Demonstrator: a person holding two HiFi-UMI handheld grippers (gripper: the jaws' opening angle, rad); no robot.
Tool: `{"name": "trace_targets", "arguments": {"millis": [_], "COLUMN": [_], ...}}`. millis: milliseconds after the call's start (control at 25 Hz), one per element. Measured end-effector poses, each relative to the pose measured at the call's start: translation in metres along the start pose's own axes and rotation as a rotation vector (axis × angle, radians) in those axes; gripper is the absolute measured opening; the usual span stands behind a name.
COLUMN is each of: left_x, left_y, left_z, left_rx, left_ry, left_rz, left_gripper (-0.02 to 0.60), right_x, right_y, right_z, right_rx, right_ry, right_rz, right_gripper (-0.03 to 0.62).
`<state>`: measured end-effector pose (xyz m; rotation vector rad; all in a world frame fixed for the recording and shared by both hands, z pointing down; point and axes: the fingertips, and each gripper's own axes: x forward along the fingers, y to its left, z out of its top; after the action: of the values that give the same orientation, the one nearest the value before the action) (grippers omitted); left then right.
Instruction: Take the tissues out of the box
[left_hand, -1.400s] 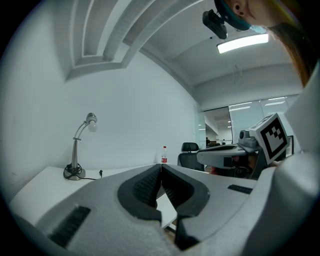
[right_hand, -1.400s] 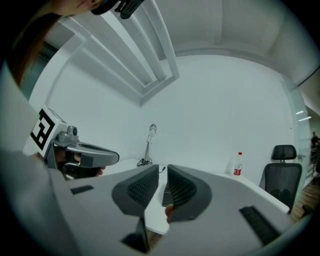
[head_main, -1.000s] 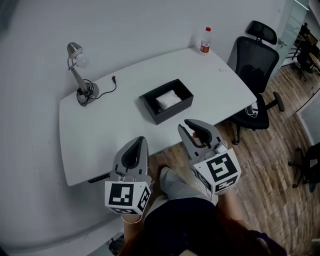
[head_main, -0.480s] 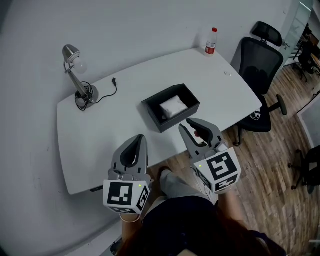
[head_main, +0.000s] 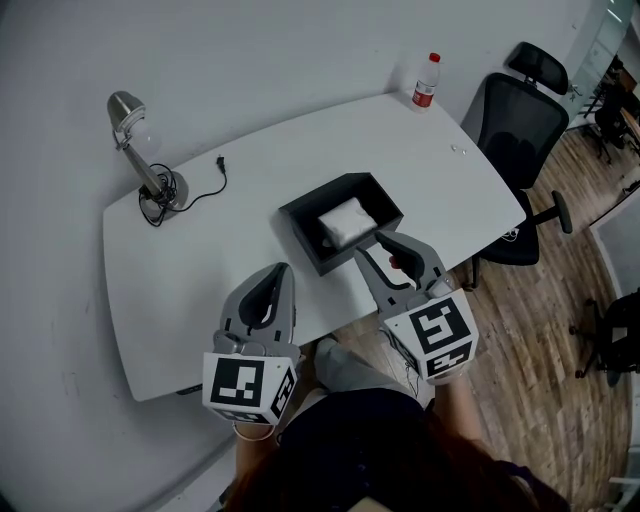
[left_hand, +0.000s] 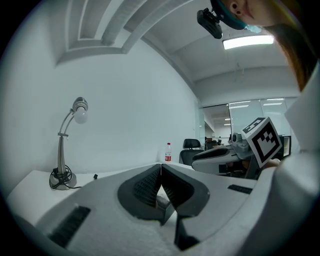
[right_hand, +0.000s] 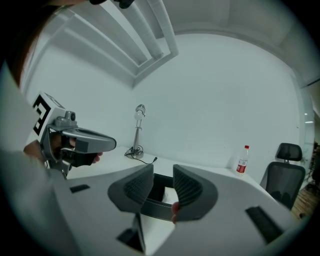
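A black open box (head_main: 300, 215) sits mid-table with a white tissue pack (head_main: 346, 220) inside; the box (right_hand: 156, 207) and the tissue pack (right_hand: 169, 194) also show between the jaws in the right gripper view. My right gripper (head_main: 383, 248) hovers at the table's near edge, just short of the box's near right corner; its jaws are opening with nothing held between them. My left gripper (head_main: 270, 291) hangs over the near table edge, left of the box, jaws shut together and empty (left_hand: 160, 182).
A desk lamp (head_main: 140, 160) with a loose cord stands at the table's far left. A water bottle (head_main: 427, 80) stands at the far right corner. A black office chair (head_main: 520, 130) is right of the white table (head_main: 200, 270). Wooden floor lies below.
The view has shifted closer to the table. My right gripper moved forward to the box's near corner and its jaws parted. The left gripper stayed shut.
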<state>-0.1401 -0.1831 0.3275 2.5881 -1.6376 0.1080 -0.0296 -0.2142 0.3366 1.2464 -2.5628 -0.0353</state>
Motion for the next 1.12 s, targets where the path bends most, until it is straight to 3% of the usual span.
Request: {"name": "trace_targets", "arguments": {"millis": [1120], "left_x": [0.073], "left_y": [0.047], "left_z": [-0.002], "left_rx": [-0.02], "left_ry": [0.035], "left_rz": [-0.052], "left_gripper": [0.025], "right_x": [0.093], "right_y": [-0.027], "right_z": [-0.052], "right_rx": [-0.054], "right_ry": [0.302], "right_rz": [0.066], "right_gripper": [0.262]}}
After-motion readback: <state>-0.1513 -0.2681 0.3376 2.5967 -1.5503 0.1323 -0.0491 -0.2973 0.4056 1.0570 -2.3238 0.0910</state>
